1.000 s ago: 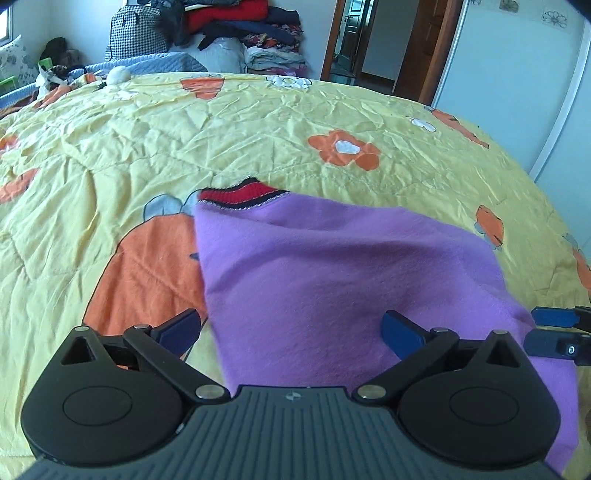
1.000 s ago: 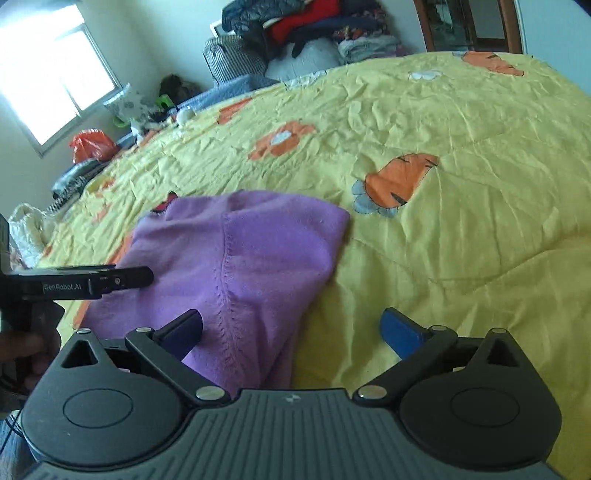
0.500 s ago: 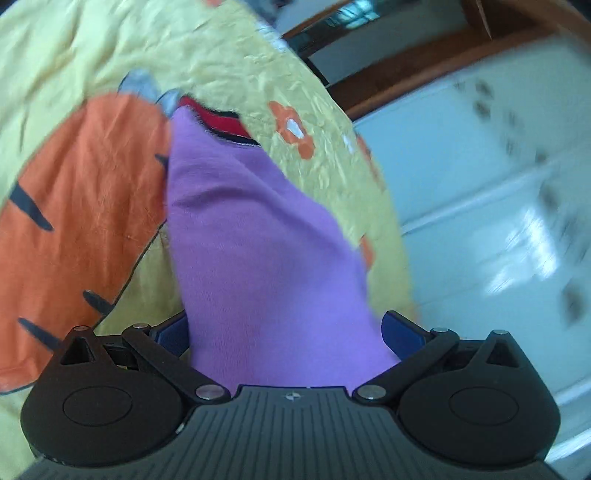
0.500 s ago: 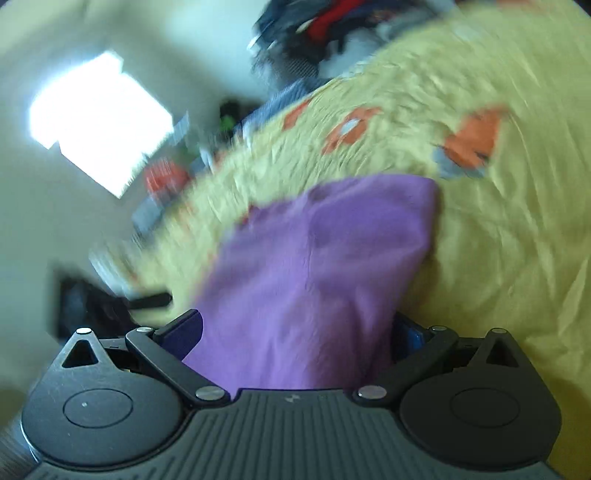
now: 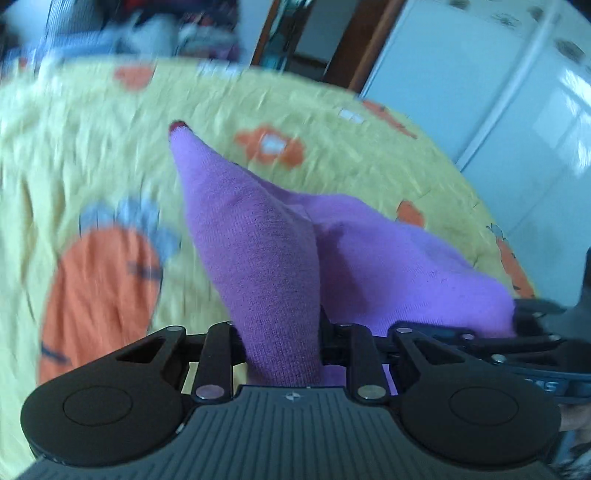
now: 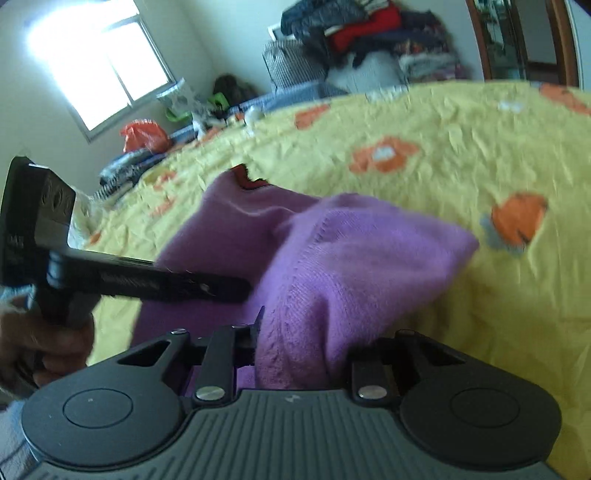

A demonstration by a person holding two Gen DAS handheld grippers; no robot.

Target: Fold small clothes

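A purple knitted garment (image 5: 258,240) with a red collar (image 5: 179,126) lies on the yellow bedspread (image 5: 92,147), and its near edge is lifted. My left gripper (image 5: 280,332) is closing, with its jaws pinched on a bunched fold of the garment. The right gripper (image 5: 524,321) shows at the garment's right corner in this view. In the right wrist view my right gripper (image 6: 299,332) is also closing, pressed on another fold of the garment (image 6: 369,243). The left gripper (image 6: 236,288) bites the cloth from the left there. A hand (image 6: 44,343) holds it.
Stacked clothes (image 6: 369,33) and bags sit beyond the far side of the bed. A bright window (image 6: 99,70) is at the left, with an orange bag (image 6: 142,134) below it. White wardrobe doors (image 5: 517,92) and a doorway (image 5: 306,33) stand on the right.
Both grippers went from wide open over the flat garment to closed on its near edge. The cloth now rises in peaked folds off the bedspread.
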